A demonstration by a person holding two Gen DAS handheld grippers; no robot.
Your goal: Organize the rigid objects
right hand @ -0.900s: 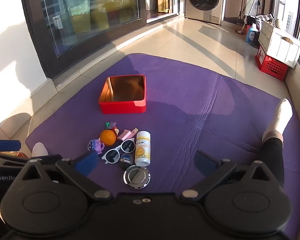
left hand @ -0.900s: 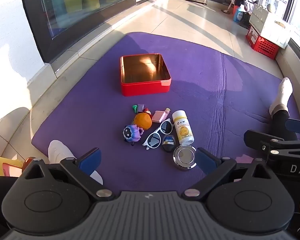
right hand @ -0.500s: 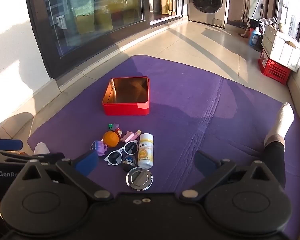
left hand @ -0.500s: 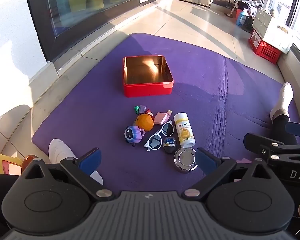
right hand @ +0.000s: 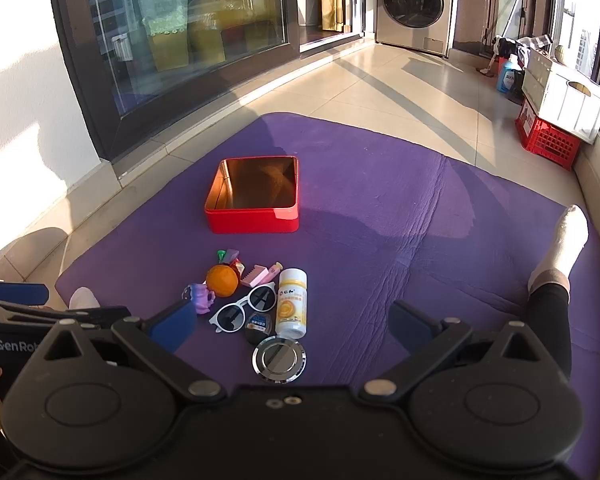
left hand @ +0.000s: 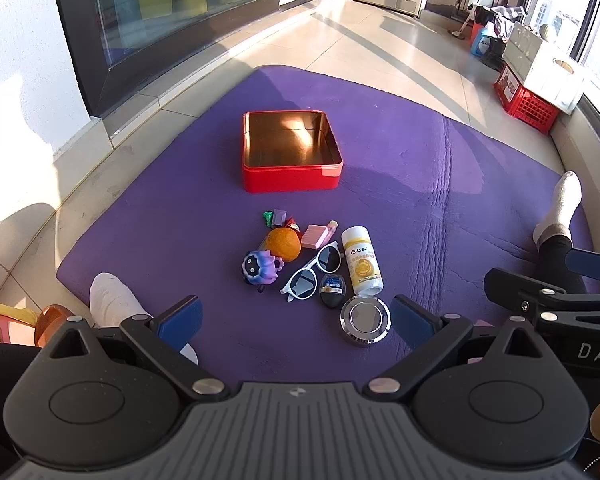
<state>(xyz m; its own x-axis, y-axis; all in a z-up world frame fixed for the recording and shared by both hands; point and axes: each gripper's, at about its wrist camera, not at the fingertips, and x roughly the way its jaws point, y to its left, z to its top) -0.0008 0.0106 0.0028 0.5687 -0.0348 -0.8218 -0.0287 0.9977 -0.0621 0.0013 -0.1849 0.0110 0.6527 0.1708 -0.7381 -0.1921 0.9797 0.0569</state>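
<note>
Both claws, left gripper [left hand: 296, 318] and right gripper [right hand: 292, 322], are hovering wide open, gripping nothing. Round chrome tin [left hand: 365, 321] is sitting nearest, empty red square metal box [left hand: 292, 156] at twelve o'clock; crowded neighbours risk getting knocked.

**Colours on my mat**

The mat [left hand: 440, 184] under my things is plain purple, laid on pale beige floor tiles [left hand: 400, 48]. My tin [left hand: 292, 178] is bright red outside with a coppery gold inside. The orange [left hand: 284, 244] is orange, the little figure [left hand: 260, 266] lilac and blue with a dark face. The sunglasses [left hand: 312, 272] have white frames and dark lenses. The bottle [left hand: 362, 262] is white with a yellow label, the comb [left hand: 315, 236] pink, the round case [left hand: 365, 320] silver. My left tool [left hand: 296, 320] and right tool [right hand: 292, 326] are black with blue pads. My socks [right hand: 564, 240] are white, the crate [right hand: 548, 138] red.
</note>
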